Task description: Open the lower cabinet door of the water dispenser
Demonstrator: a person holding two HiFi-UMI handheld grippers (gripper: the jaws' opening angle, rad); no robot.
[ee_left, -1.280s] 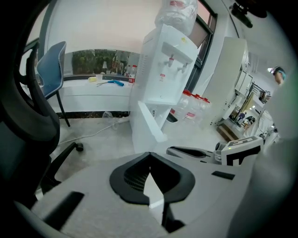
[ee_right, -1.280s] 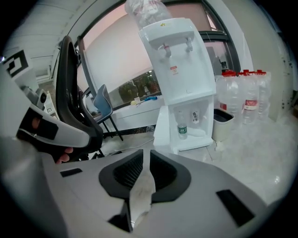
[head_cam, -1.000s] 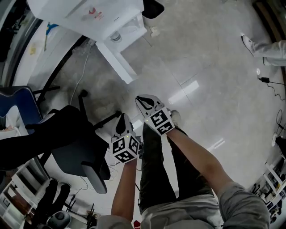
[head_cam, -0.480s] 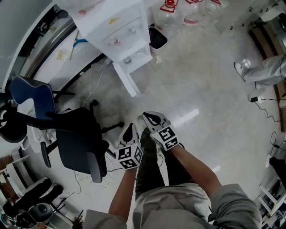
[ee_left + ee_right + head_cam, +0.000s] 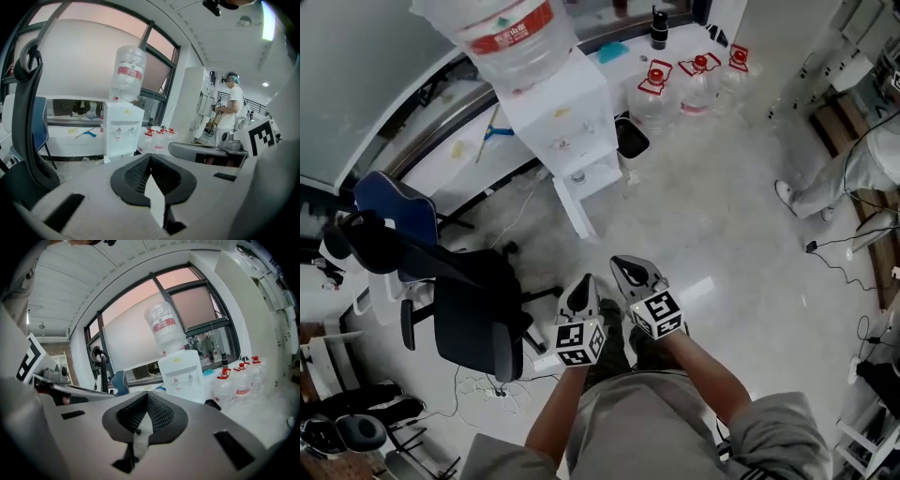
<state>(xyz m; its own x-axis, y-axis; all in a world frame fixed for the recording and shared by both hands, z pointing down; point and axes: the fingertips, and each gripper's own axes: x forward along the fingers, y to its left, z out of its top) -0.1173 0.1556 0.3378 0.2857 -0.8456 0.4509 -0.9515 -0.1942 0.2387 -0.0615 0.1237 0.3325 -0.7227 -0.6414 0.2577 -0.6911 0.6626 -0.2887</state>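
Standing against the window wall in the upper left of the head view, the water dispenser (image 5: 558, 112) is well apart from both tools, with open floor (image 5: 703, 216) between. An inverted bottle (image 5: 511, 37) is seated on top of it. The lower cabinet door (image 5: 574, 214) is seen only as a steeply foreshortened white strip below the drip tray. In both gripper views the lower cabinet is hidden behind the tool bodies. Whether the door is shut or ajar cannot be determined, and no handle or recess can be made out.

The left tool (image 5: 581, 298) and the right tool (image 5: 636, 278) are held side by side at lower centre of the head view. Both are aimed towards the dispenser. The jaws of each are brought fully together, and nothing is held between them. An office chair (image 5: 473, 300) stands at the left, near the line of approach.

The door is judged to be a light, stiff panel with a smooth, slippery face. It is probably hinged along one vertical edge and retained by a light catch. Hold is best taken at the free edge or at a finger recess, opposite the hinge. The pull is to be kept gentle and level, as the loaded bottle makes the dispenser top-heavy.
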